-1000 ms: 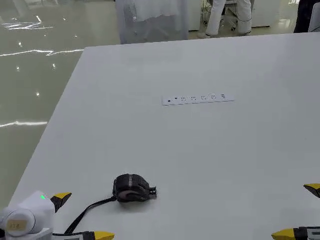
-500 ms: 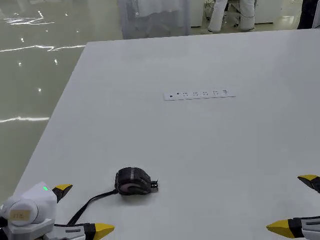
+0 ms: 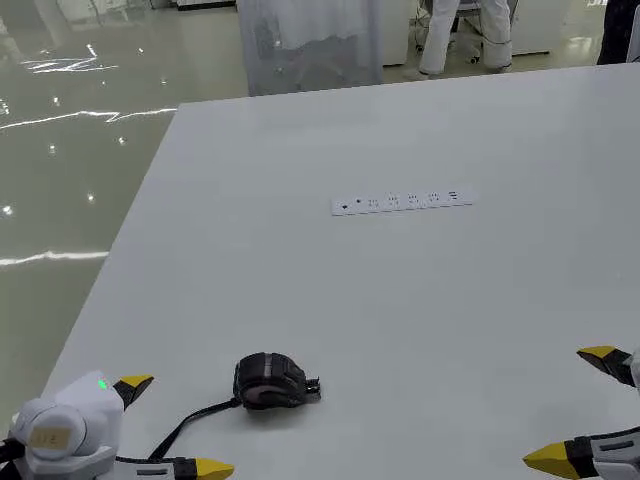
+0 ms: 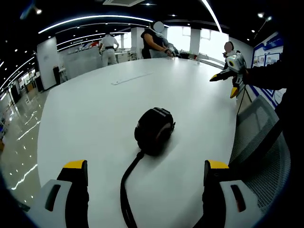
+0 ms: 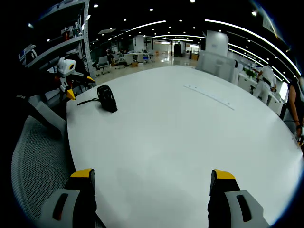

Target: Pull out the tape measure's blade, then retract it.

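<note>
Both pairs of jaws are spread and empty. The black tape measure [image 3: 270, 381] lies near the white table's [image 3: 400, 290] front-left corner, just ahead of the left gripper [image 3: 172, 425]. Its case is best clamped squarely there, and the blade tip then pinched by the right gripper [image 3: 572, 406] — at present well apart.

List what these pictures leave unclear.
Tape measure: blade tip too small in head view, behind the case in left gripper view.
Strap: end cut off at that view's bottom edge.
Right gripper: body cut off at head view's edge.
</note>
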{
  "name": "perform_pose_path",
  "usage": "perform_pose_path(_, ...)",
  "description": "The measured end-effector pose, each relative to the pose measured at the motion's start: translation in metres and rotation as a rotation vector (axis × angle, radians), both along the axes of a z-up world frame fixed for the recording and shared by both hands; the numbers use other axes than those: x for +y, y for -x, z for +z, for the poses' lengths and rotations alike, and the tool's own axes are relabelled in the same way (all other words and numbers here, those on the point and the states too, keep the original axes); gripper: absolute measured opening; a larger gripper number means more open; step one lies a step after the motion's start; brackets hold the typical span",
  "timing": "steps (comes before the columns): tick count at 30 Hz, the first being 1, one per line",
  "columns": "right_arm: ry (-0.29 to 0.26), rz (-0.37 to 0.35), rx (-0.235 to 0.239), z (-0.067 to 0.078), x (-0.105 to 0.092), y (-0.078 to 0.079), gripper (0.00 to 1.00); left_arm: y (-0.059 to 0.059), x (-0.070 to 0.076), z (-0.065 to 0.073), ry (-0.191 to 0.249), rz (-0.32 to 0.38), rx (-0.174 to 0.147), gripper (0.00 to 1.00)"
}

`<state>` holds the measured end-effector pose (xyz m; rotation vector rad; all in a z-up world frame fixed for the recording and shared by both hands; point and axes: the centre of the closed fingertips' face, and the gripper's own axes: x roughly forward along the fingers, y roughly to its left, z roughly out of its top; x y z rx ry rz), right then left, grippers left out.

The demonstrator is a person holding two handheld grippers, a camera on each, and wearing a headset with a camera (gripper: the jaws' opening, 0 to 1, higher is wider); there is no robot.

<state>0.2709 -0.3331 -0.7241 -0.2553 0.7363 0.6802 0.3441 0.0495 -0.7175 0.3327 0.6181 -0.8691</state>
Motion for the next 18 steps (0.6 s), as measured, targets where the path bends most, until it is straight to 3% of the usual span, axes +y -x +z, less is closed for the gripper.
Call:
perform_pose_path(3, -0.006, 0.01, 0.0, 0.001, 0.003, -0.003, 0.99, -0.003, -0.006, 0.003, -0.009, -0.014, 0.009, 0.99)
perform_pose_path(10, -0.012, 0.042, -0.007, 0.004, 0.012, -0.012, 0.99, -0.012, -0.019, 0.008, -0.066, -0.087, -0.014, 0.96)
perform_pose_path(18, -0.026, 0.048, -0.012, 0.006, 0.018, -0.018, 0.99, -0.025, -0.041, 0.005, -0.086, -0.157, -0.009, 0.95)
